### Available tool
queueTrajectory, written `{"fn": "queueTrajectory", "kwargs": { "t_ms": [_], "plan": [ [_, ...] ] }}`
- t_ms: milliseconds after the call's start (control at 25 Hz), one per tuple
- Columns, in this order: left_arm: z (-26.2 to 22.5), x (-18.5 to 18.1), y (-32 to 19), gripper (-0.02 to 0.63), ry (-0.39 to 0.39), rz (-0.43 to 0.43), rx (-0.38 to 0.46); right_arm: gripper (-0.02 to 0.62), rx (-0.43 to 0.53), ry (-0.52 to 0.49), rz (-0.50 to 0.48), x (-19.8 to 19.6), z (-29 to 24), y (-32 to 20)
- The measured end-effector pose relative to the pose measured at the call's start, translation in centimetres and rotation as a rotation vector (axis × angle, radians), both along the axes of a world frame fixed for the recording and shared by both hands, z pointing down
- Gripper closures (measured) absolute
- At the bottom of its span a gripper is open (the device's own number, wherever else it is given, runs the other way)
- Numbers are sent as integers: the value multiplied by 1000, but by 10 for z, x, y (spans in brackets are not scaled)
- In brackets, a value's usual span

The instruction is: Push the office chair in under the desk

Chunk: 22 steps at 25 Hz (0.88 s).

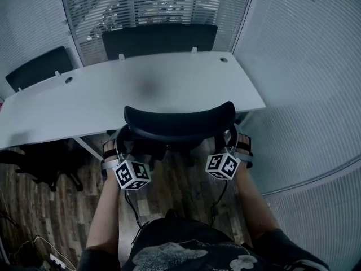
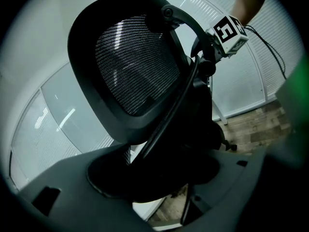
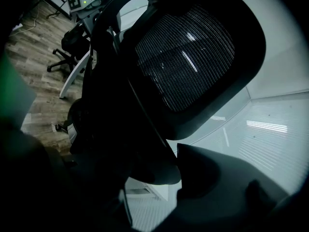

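A black mesh-backed office chair (image 1: 179, 123) stands at the near edge of the white desk (image 1: 84, 100), with its curved top rail facing me. My left gripper (image 1: 121, 144) is at the left side of the chair's back and my right gripper (image 1: 232, 141) at the right side. In the left gripper view the grey jaws of the left gripper (image 2: 159, 178) close round the dark back frame (image 2: 145, 105). In the right gripper view the right gripper (image 3: 145, 173) likewise has the chair's frame (image 3: 145, 81) filling the gap between its jaws. The fingertips are hidden in the head view.
Two more black chairs (image 1: 159, 38) (image 1: 39, 66) stand behind the desk. Another dark chair (image 1: 39, 162) sits at the left under the desk's edge. Glass walls with blinds (image 1: 304, 66) close in the right and back. Cables (image 1: 34, 247) lie on the wooden floor at lower left.
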<state>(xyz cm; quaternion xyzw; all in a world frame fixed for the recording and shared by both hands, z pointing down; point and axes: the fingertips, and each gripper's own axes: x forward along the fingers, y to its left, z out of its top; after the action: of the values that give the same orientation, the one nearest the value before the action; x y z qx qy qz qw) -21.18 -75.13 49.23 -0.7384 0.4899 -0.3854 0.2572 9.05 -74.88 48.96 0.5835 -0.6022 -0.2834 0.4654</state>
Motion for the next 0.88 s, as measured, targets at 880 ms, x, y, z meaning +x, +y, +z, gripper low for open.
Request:
{"fn": "queueTrajectory", "kwargs": {
  "t_ms": [880],
  "plan": [
    [-32, -7, 62, 278, 167, -108, -33, 336, 34, -189, -12, 9, -28, 56]
  ]
}}
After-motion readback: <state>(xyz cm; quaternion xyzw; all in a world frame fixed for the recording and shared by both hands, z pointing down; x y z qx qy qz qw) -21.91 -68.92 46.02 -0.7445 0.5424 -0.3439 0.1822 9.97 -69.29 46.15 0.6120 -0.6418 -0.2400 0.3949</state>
